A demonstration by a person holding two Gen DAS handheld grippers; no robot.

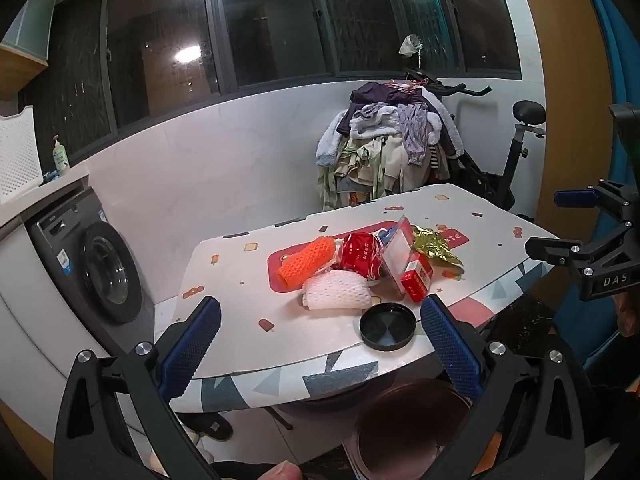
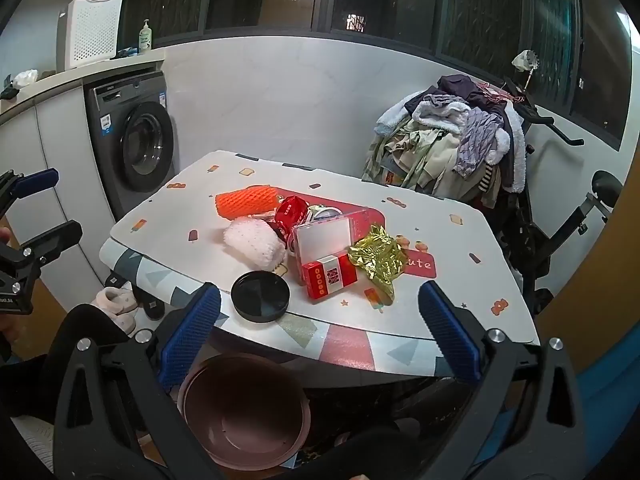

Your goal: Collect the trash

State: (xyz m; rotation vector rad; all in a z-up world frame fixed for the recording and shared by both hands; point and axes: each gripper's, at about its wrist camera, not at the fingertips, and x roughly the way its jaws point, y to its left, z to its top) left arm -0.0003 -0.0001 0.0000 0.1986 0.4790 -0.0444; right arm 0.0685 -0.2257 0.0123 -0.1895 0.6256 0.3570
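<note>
Two grippers, both spread wide with nothing between the fingers, both hanging short of the near table edge

Table (image 1: 240,320): patterned cover, trash clustered mid-top, all of it beyond the fingertips of either gripper. Brown bin (image 2: 244,408) on the floor under the near edge, below and between the right gripper's fingers

Left gripper (image 1: 320,344): the pile sits ahead in the gap between its fingers, nothing touching. Right gripper (image 2: 318,332): same picture, pile ahead and slightly left of centre

Trash, big to small:
- orange foam net (image 1: 306,262), far left of the pile, lying flat
- white foam net (image 1: 336,290), just in front of the orange one, nearest the left gripper's side
- clear plastic box (image 2: 324,240), tilted up, mid-pile
- red crumpled wrapper (image 1: 360,256) between orange net and clear box
- gold foil wrapper (image 2: 378,262), right end of the pile, beside the clear box
- red carton (image 2: 330,280), leaning against the front of the clear box
- black round lid (image 2: 260,296), closest item to both grippers, at the near table edge, apart from the rest; sits just beyond the right gripper's left finger (image 2: 192,336)

Background: washing machine (image 2: 136,140) on the left, clothes heap (image 2: 448,140) behind the table
</note>
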